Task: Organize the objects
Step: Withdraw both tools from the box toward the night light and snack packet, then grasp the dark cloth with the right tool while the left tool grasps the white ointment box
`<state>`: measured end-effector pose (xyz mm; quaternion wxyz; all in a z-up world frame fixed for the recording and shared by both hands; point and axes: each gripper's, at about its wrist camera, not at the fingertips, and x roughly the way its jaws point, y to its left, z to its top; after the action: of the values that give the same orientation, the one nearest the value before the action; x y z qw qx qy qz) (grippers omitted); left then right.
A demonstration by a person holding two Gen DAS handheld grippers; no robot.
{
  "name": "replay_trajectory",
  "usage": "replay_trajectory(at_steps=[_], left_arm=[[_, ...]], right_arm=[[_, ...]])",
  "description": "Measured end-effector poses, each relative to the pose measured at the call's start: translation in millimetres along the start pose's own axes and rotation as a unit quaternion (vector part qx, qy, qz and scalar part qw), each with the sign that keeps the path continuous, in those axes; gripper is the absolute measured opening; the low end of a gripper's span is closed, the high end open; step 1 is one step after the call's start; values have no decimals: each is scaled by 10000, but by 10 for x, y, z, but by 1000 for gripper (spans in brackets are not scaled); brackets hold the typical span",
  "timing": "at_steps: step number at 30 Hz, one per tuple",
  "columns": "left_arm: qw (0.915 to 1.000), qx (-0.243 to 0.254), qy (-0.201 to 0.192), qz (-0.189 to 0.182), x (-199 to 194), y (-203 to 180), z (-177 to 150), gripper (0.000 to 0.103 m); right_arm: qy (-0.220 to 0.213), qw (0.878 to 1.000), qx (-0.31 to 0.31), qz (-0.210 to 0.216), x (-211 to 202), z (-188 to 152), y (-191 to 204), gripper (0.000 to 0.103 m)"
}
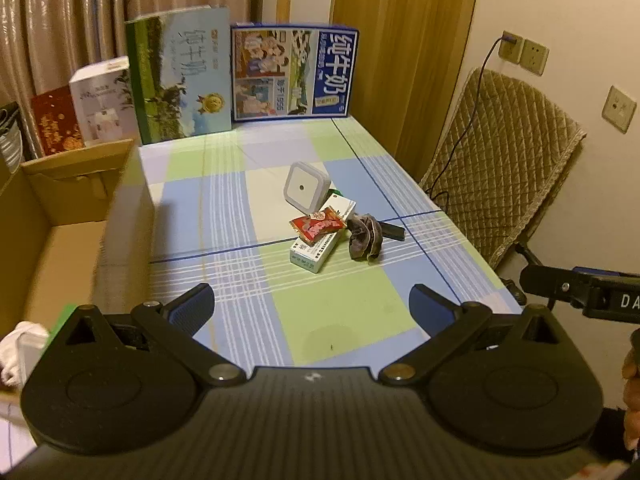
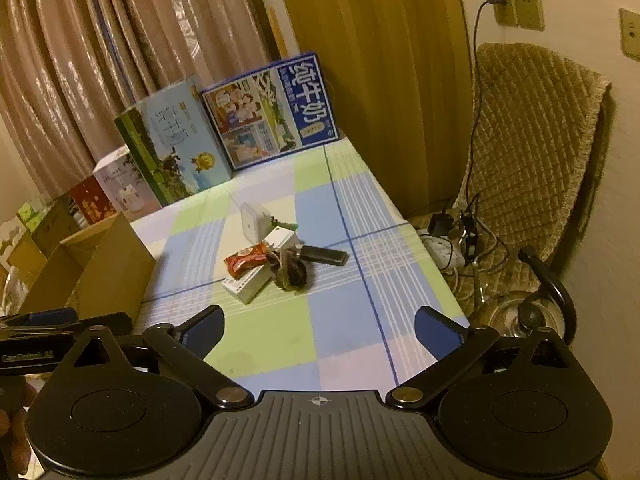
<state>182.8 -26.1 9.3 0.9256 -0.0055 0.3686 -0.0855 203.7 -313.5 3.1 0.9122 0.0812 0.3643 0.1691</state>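
Both the left gripper [image 1: 312, 300] and the right gripper [image 2: 318, 326] hang with jaws wide apart, empty, short of the pile mid-table. The red snack packet [image 1: 318, 226] lies atop the stiff white carton [image 1: 320, 240] (light, crinkly, likely slippery); pinch its crimped edge. Beside them slumps a soft dark cloth [image 1: 364, 238].

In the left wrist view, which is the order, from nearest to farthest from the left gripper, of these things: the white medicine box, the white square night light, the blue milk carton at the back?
From the left gripper, whose jaws stand open:
1. White medicine box: nearest, mid table, under the red snack packet.
2. White square night light: just behind the box, leaning up.
3. Blue milk carton: farthest, upright at the table's back edge.
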Motion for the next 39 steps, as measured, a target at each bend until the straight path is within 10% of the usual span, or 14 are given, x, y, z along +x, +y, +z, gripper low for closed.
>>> replay_trajectory(at_steps=[8, 21, 29, 33, 39], left_arm=[[9995, 196, 205, 122, 709, 14, 105, 93], [9962, 719, 477, 102, 1698, 48, 178, 80], [9938, 931, 600, -15, 2081, 45, 203, 65], [9930, 951, 671, -191, 2192, 48, 183, 41], [9960, 596, 653, -93, 2043, 125, 44, 37]], right_arm=[[267, 9995, -166, -16, 575, 131, -61, 69], [633, 9973, -362, -109, 1475, 82, -134, 60], [775, 9941, -757, 53, 1767, 76, -59, 55], [742, 9929, -918, 152, 1851, 86, -5, 52], [648, 9942, -624, 595, 1930, 137, 6, 43]])
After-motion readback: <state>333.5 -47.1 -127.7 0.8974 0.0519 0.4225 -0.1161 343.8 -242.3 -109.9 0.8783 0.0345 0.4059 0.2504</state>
